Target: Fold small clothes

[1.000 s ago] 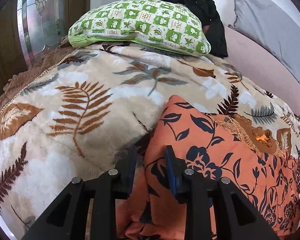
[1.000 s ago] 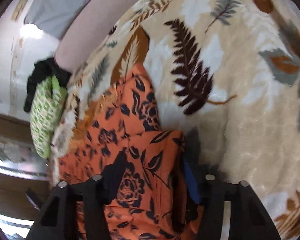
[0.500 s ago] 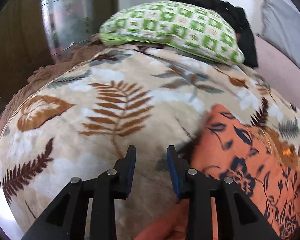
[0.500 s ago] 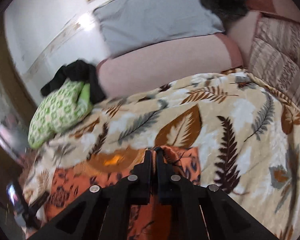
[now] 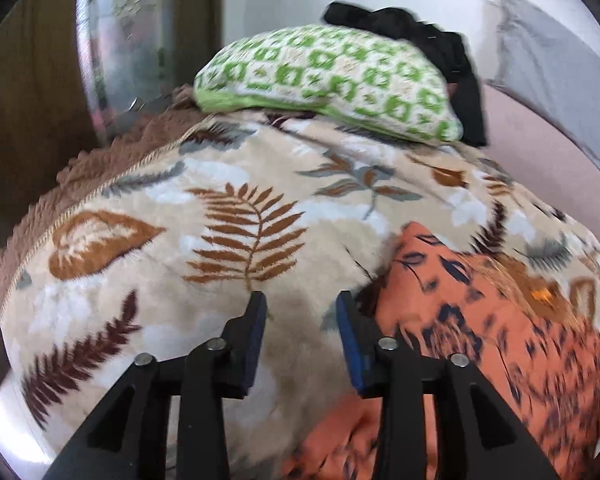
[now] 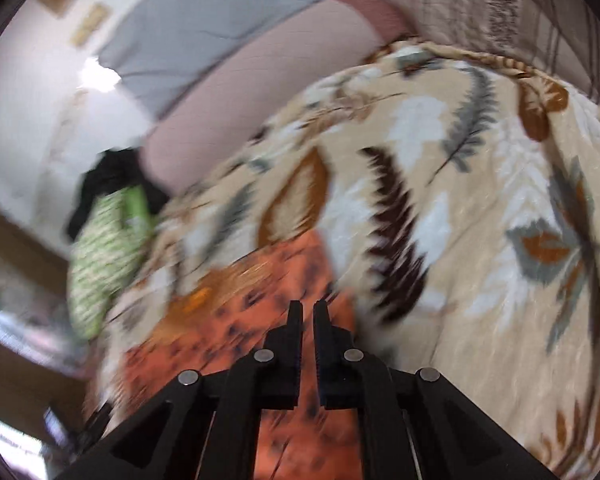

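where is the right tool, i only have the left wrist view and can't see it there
Observer: The right tool points down at the orange garment, close to the garment's edge on the leaf-print blanket.
Operator: is it open or shut
Observer: Shut, with the two sides almost together. The picture is too blurred to tell whether any cloth is pinched between them.
Operator: what's past the blanket on that side
Observer: A striped brown cushion lies just beyond the blanket's far edge.
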Tool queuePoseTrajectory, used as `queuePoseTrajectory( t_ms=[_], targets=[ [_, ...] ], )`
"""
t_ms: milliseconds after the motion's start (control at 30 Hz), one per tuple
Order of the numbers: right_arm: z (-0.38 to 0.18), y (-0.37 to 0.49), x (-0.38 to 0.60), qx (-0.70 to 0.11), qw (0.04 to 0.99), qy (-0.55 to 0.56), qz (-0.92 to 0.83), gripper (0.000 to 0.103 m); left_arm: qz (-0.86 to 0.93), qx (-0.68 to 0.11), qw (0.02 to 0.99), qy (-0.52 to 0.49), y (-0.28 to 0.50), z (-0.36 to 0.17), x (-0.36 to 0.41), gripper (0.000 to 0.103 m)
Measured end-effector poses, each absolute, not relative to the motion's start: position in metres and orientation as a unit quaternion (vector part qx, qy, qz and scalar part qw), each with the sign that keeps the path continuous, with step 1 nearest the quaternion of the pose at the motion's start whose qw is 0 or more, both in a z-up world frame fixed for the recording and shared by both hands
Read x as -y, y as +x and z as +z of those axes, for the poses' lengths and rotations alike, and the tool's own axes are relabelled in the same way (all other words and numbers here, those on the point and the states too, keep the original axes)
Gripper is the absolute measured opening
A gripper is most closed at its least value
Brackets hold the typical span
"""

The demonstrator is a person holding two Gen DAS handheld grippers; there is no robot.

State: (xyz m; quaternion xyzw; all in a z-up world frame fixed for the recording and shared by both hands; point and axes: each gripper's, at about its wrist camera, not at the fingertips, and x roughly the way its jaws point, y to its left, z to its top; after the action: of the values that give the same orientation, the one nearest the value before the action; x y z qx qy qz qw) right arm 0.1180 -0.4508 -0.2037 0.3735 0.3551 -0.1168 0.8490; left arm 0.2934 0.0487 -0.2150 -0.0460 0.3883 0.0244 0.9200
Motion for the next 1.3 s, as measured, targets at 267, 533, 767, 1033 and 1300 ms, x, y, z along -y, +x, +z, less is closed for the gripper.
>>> queuePoseTrajectory(
  t_ms=[267,533,767,1033,1300],
  targets=[
    [-0.189,0.036,0.365,-0.398,0.866,0.302,-0.007,0.024,-0.044,-0.394,0.917,-0.04,0.199,-0.192,-0.089,0.072],
    [-0.207,-0.025,0.309,-0.438,0.855,0.272,0.053,0.098,-0.083,-0.476,0.872,-0.074,0.131,-0.205,-0.119,0.072],
    [-0.241,-0.042,0.304,-0.494,0.82,0.286,0.048,0.098,-0.051,-0.551,0.826,-0.106,0.101,-0.233,-0.117,0.072],
    [-0.255,-0.05,0.293,-0.515,0.809,0.276,0.069,0.098,-0.016,-0.619,0.772,-0.145,0.099,-0.279,-0.103,0.072],
    [-0.26,-0.06,0.287,-0.532,0.807,0.254,0.041,0.098,-0.034,-0.603,0.787,-0.125,0.105,-0.289,-0.083,0.028]
  ],
)
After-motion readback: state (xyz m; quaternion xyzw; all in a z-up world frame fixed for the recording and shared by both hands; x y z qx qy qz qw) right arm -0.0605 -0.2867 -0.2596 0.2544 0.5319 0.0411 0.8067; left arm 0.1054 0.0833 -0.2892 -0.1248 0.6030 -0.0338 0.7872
